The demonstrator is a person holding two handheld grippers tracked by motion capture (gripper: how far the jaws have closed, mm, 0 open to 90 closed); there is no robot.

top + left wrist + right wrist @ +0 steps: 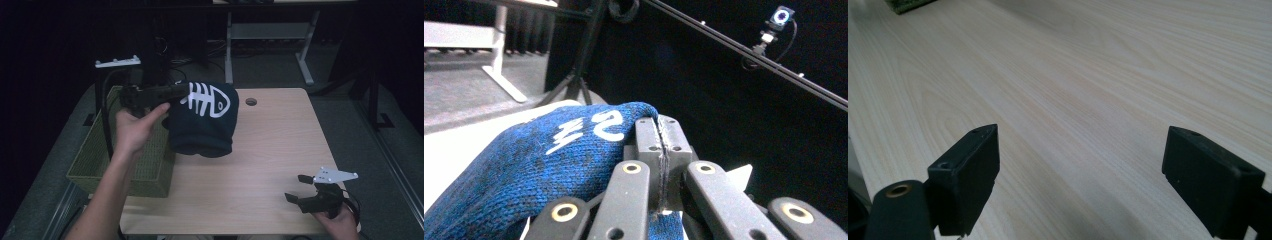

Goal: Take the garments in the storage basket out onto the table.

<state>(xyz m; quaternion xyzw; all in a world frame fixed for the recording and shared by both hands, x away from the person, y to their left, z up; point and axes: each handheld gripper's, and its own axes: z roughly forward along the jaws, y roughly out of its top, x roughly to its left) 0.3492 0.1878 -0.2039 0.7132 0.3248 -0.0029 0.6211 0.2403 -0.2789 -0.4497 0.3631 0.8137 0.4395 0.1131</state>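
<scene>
Left tongs (186, 91) are clamped on the top edge of a dark blue knit garment (202, 120) with a white fish-skeleton print. In the left gripper view the jaws are pressed together with a thin fold of the knit pinched between the pads (647, 135). The garment hangs free from that pinch, lifted off the bench (270, 165) and folded over itself, its lower edge just above the bench surface at the near-left.

Position — the garment sits between the bench top and the green woven basket (100, 160), which stands against the bench's left edge. The hanging cloth overlaps the basket's right rim in the high view but is not inside it.

Right tongs (298, 187) stand wide open with nothing between them, resting low over bare wood at the near-right corner, well apart from the garment.

Judgement on progress: pick-up is done and the lift is secure. What is left looks like the carry over the basket and the release — the cloth is not yet above the basket's opening. Whether the basket already holds anything I cannot tell.
</scene>
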